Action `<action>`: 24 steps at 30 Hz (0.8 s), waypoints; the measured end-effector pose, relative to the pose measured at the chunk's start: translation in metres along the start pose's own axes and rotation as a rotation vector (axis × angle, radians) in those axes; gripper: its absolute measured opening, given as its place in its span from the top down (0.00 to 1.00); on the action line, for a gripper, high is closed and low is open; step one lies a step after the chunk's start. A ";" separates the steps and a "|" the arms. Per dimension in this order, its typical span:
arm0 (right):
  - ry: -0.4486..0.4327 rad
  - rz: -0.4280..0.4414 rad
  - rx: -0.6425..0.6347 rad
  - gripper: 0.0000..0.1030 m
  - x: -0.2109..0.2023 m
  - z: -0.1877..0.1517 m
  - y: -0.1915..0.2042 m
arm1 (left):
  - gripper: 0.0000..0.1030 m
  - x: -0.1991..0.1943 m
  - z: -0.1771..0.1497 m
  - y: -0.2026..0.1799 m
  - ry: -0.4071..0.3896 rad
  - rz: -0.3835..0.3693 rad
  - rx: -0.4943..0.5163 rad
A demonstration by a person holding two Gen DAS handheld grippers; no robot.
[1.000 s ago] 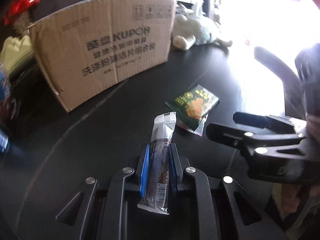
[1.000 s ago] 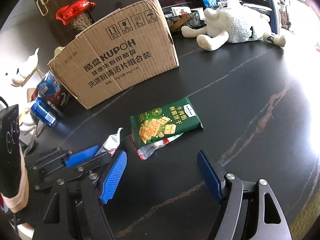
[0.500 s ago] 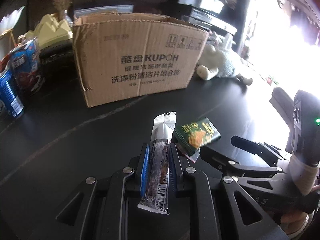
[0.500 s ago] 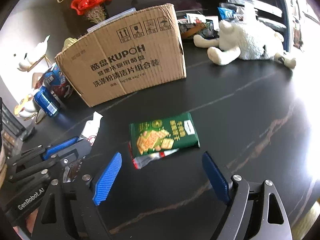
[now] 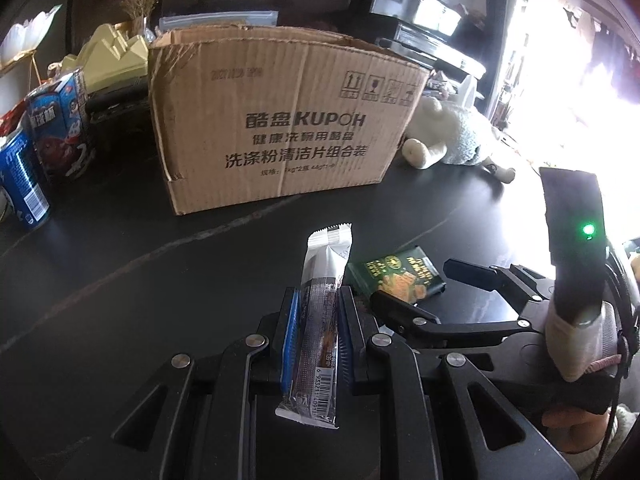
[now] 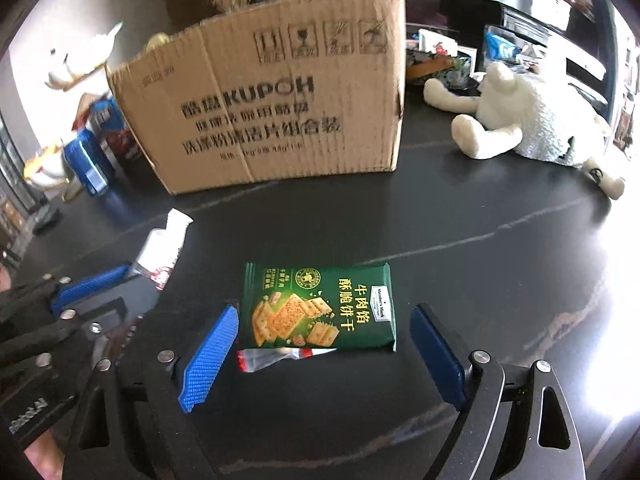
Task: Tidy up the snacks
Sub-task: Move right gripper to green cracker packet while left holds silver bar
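Note:
My left gripper (image 5: 318, 304) is shut on a slim silver and brown snack bar (image 5: 320, 320), held lengthwise above the black table. From the right wrist view that gripper (image 6: 108, 280) sits at the lower left with the bar's white end (image 6: 164, 248) sticking out. A green cracker packet (image 6: 320, 308) lies flat on the table, a small red and clear wrapper (image 6: 280, 358) under its near edge. My right gripper (image 6: 324, 336) hangs over it, jaws opening, blue pads on either side of the packet and clear of it. The green packet (image 5: 396, 276) also shows beside the right gripper (image 5: 416, 280).
An open cardboard box (image 6: 272, 112) stands behind the snacks. A white plush sheep (image 6: 532, 120) lies to its right. Blue cans and snack boxes (image 5: 40, 148) crowd the left of the box. The table (image 6: 480, 240) runs off into glare at the right.
Both wrists have rolled, so the box now stands upright in view. The right gripper's jaws have spread wider and moved over the green packet. The left grip on the bar is unchanged.

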State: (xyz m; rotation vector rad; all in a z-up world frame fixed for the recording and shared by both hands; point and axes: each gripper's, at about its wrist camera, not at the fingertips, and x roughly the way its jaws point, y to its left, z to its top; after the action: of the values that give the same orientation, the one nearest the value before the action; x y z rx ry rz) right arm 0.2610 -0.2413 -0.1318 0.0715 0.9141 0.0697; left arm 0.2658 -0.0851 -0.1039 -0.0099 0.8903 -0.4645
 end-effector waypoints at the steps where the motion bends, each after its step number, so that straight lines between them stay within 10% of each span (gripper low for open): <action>1: 0.002 -0.006 -0.005 0.14 0.002 0.001 0.001 | 0.81 0.001 0.000 0.001 0.003 0.003 -0.002; 24: -0.033 0.025 0.041 0.29 0.000 -0.001 -0.006 | 0.81 0.004 -0.003 -0.007 0.014 0.023 -0.003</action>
State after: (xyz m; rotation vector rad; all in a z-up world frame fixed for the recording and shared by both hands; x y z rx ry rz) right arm 0.2599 -0.2471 -0.1328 0.1223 0.8815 0.0730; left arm 0.2634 -0.0923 -0.1072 0.0009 0.9038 -0.4426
